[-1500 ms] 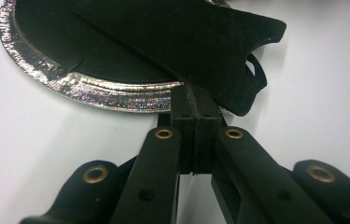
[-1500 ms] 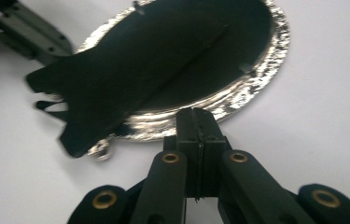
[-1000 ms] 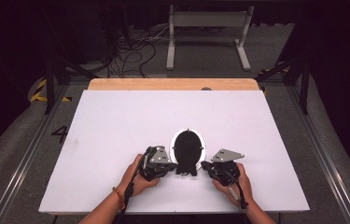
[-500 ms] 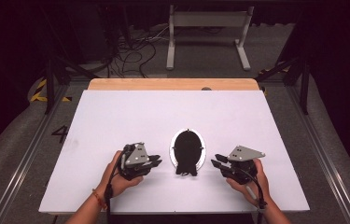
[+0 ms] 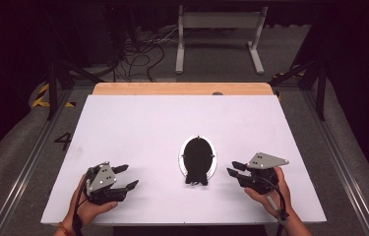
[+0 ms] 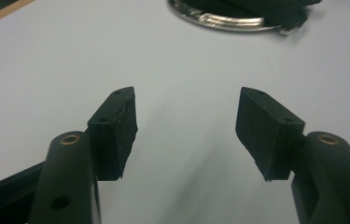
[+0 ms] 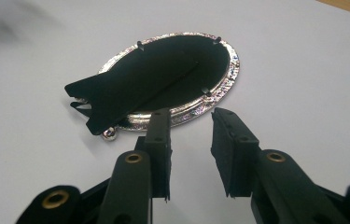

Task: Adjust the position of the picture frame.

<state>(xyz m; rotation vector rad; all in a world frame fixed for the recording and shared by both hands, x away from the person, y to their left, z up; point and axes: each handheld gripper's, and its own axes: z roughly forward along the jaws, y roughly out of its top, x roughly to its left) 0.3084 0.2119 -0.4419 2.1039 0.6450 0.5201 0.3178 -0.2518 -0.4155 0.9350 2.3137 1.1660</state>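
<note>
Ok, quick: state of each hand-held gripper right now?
Left hand-held gripper: open, holding nothing, jaws have just been opening.
Right hand-held gripper: open, holding nothing, beside the oval frame, not touching it.

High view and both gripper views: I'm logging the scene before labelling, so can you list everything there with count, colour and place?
Oval picture frame: one, silver rim with black back and stand, lying face down at the table's near middle.
Table: one, white top with a wooden strip along the far edge.
Metal stand: one, grey, on the floor beyond the table.
Cables: a tangle, dark, on the floor at far left.
Left tool: one, black, jaws open, left of the frame.
Right tool: one, black, jaws apart, right of the frame.
</note>
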